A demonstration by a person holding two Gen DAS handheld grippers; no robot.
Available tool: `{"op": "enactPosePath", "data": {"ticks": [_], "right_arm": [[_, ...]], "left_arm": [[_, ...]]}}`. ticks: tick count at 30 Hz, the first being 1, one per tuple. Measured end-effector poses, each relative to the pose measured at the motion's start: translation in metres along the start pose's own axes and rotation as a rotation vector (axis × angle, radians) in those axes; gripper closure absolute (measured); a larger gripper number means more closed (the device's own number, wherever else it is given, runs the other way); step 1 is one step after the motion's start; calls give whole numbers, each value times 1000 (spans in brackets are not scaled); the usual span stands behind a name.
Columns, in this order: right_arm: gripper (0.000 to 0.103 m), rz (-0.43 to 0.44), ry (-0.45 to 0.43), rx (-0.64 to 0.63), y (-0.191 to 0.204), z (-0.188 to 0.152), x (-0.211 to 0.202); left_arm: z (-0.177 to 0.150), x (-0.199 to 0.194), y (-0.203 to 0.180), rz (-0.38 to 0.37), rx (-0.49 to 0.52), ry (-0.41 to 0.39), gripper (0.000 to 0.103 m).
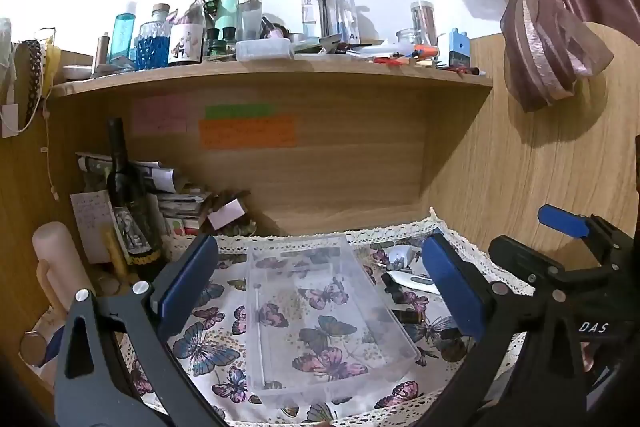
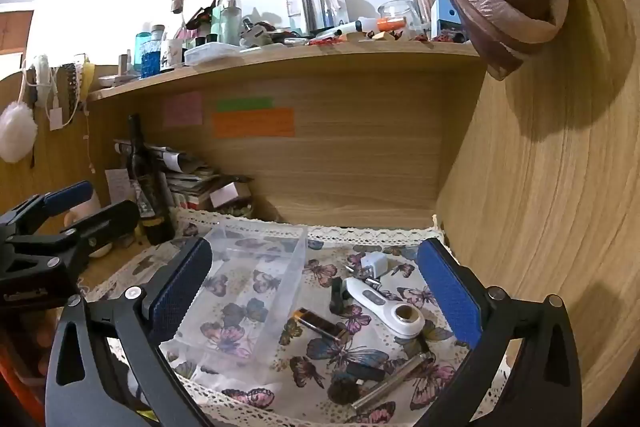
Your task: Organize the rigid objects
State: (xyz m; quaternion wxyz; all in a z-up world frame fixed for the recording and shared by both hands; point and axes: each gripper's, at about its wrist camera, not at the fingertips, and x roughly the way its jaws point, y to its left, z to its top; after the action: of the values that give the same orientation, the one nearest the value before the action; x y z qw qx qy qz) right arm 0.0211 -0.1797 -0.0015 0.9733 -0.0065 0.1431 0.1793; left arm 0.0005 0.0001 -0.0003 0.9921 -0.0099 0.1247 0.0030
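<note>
A clear plastic tray (image 1: pixel 320 315) lies empty on the butterfly-print cloth (image 1: pixel 208 351), straight ahead of my open left gripper (image 1: pixel 320 243). In the right wrist view the tray (image 2: pixel 248 291) is left of a scatter of small items: a white charger cube (image 2: pixel 374 263), a white handheld device (image 2: pixel 388 303), a battery (image 2: pixel 320 323), a small black piece (image 2: pixel 337 293) and a silver tube (image 2: pixel 392 383). My right gripper (image 2: pixel 316 247) hovers open over them, holding nothing. Each gripper shows at the edge of the other's view.
A dark bottle (image 1: pixel 124 195), stacked papers (image 1: pixel 180 203) and a pink candle (image 1: pixel 60 263) crowd the left rear corner. The wooden side wall (image 2: pixel 540 207) stands close on the right. A shelf (image 1: pixel 272 73) above is full of bottles and jars.
</note>
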Motion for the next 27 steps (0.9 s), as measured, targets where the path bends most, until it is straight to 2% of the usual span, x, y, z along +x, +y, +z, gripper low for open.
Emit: {"op": "enactPosePath", "data": {"ticks": [12,27], "right_arm": [[0,-22,-20,-21,0,0,0],[0,-35,-35,-42,3,2,0]], "left_arm": [[2,1,-1,-15,0,-4,0],[7,-5,-8,-30,21,-58,0]]}}
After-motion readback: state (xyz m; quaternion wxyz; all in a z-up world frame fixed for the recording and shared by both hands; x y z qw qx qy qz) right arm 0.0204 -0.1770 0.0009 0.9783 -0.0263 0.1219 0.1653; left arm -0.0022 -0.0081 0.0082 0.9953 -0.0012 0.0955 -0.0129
